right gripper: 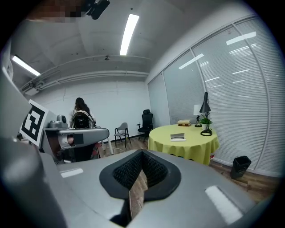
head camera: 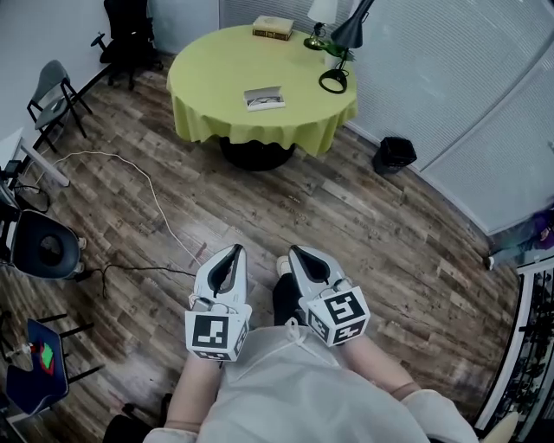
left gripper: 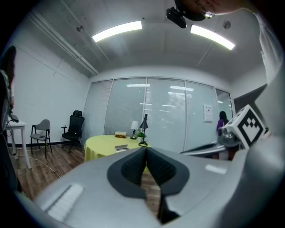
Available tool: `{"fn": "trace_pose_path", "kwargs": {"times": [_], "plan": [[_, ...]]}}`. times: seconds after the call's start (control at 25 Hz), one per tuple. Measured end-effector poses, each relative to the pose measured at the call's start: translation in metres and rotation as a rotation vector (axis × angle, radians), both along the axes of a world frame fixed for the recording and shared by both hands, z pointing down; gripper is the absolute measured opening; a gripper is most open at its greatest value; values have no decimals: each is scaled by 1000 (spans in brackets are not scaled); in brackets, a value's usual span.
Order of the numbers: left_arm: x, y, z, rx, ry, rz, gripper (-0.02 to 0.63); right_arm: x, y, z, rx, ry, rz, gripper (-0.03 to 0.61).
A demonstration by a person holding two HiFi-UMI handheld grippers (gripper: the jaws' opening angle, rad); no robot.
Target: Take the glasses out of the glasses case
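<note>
A grey glasses case [head camera: 264,98] lies shut on a round table with a yellow cloth [head camera: 208,78], far ahead of me across the floor. The case also shows small in the left gripper view [left gripper: 121,147] and in the right gripper view [right gripper: 178,137]. No glasses are visible. My left gripper [head camera: 235,251] and right gripper [head camera: 295,252] are held side by side close to my body, well short of the table. Both are shut with nothing between the pads, the left [left gripper: 145,149] and the right [right gripper: 142,152] alike.
On the table stand a stack of books [head camera: 273,27], a black desk lamp [head camera: 344,39] and a small plant. A black bin [head camera: 395,154] sits right of the table. Chairs [head camera: 54,102] and a white cable [head camera: 156,201] occupy the floor at left.
</note>
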State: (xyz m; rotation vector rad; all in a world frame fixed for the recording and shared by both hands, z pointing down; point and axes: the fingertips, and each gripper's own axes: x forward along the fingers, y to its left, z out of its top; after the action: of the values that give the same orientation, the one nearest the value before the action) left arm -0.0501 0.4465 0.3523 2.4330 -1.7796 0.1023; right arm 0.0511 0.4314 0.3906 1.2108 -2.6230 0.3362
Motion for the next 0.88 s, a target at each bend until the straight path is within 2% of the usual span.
{"fn": "trace_pose_path", "kwargs": {"times": [0.2, 0.6, 0.76, 0.88], "plan": [[7, -60, -4, 4, 44, -17, 6, 4, -67, 7, -35, -19, -41, -2], [29, -225, -10, -8, 49, -115, 6, 32, -237, 2, -43, -1, -139, -2], [39, -285, -14, 33, 61, -147, 6, 52, -298, 2, -59, -5, -140, -2], [42, -316, -13, 33, 61, -180, 6, 65, -333, 2, -59, -11, -128, -2]]}}
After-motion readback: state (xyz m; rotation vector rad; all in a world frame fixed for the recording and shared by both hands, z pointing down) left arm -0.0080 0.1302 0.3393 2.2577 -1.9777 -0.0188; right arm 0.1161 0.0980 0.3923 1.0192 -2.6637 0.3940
